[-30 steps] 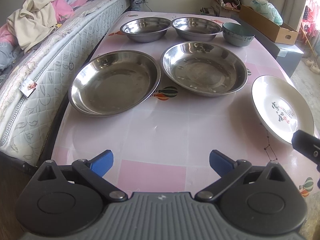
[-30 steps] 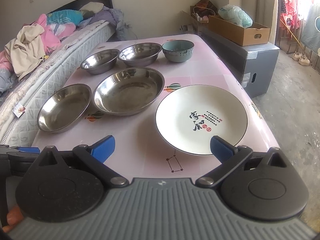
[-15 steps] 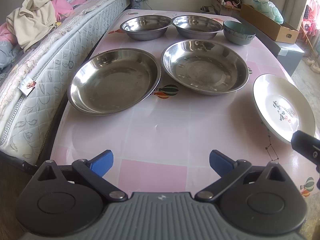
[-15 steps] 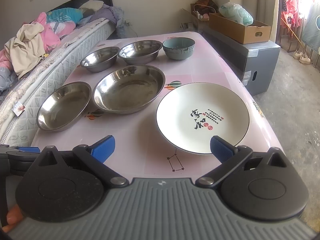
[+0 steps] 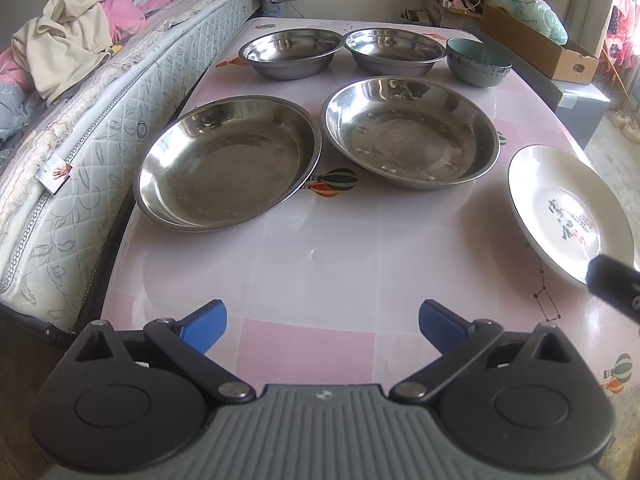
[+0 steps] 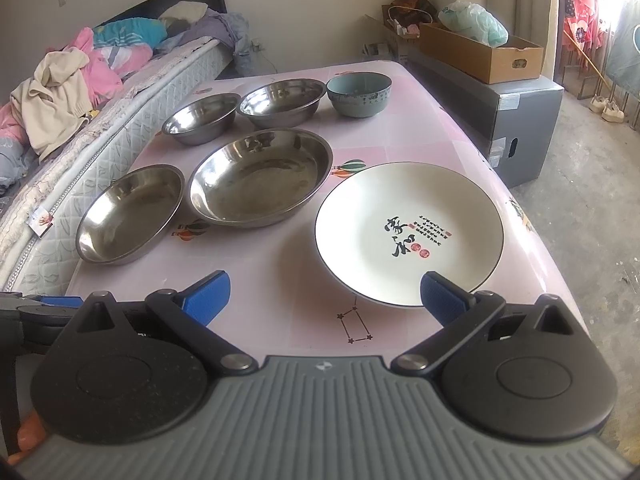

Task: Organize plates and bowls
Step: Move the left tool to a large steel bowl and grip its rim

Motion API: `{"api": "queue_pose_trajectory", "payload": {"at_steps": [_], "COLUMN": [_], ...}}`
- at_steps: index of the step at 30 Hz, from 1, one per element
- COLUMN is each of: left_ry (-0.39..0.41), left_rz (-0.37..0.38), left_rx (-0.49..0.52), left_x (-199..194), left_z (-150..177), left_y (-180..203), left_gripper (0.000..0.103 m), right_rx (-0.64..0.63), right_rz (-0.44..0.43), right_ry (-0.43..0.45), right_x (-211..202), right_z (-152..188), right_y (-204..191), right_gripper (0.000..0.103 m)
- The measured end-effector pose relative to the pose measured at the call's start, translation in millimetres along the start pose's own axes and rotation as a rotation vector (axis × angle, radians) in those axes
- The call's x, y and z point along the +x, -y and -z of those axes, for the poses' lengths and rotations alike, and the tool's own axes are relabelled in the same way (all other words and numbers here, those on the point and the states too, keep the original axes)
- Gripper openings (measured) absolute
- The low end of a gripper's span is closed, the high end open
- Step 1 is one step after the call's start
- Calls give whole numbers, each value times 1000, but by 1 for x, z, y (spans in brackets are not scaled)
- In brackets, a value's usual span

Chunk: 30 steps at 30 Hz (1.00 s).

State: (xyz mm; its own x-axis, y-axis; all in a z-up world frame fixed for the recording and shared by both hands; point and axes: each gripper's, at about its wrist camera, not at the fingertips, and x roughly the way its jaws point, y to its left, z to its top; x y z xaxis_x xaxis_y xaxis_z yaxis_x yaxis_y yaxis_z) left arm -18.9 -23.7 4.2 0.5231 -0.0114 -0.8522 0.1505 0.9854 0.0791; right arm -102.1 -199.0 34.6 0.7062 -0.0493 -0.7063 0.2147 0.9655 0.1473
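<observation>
Change since 1 s ago: both grippers have eased fwd toward the dishes; plates sit a bit larger and lower in each view, nothing on the table (image 5: 320, 256) has shifted. Reads as approach phase, no item picked yet, sorting not begun. L gripper (image 5: 322, 323): jaws wide, nothing between them, over bare tabletop at the near edge, roughly facing the gap between the two steel plates. R gripper (image 6: 325, 295): jaws wide, holding nothing, its right finger just at the near rim of the white plate (image 6: 408, 236); contact cannot be told. Likely first pick = white plate. Contents, all vessels empty: left steel plate (image 5: 228, 162), near row, beside mattress (image 5: 80, 128); right steel plate (image 5: 410, 130), near row centre, just beside the first, rims apart; white plate w/ printed characters, near row, right edge of table; steel bowl A (image 5: 291, 58) and steel bowl B (image 5: 395, 51), far row, rims nearly touching; teal ceramic bowl (image 5: 478, 62), far row right, just beside bowl B. Off-table: cardboard box (image 6: 480, 54) on a dark cabinet, laundry on bed.
</observation>
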Motion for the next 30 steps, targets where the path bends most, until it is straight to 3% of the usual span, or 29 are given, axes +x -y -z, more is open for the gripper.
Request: {"api": "queue_pose_trajectory", "payload": {"at_steps": [6, 12, 19, 25, 30], "left_ry": [43, 95, 151, 168, 187], "left_rz": [-55, -129, -192, -180, -90], "left_rx": [-20, -130, -211, -225, -217], "left_x": [2, 5, -1, 10, 22], "left_z": [-13, -40, -70, -97, -119], "left_y": [-14, -62, -109, -128, -124], "left_gripper": [103, 102, 103, 103, 103], "right_rx": [24, -9, -89, -92, -130], "right_rz": [-45, -77, -21, 6, 9], "right_ry": [79, 180, 162, 139, 155], "right_x": [-6, -14, 8, 39, 63], "right_z": [-18, -57, -92, -117, -134], "right_y": [7, 10, 10, 7, 4], "right_gripper": [102, 102, 102, 102, 102]}}
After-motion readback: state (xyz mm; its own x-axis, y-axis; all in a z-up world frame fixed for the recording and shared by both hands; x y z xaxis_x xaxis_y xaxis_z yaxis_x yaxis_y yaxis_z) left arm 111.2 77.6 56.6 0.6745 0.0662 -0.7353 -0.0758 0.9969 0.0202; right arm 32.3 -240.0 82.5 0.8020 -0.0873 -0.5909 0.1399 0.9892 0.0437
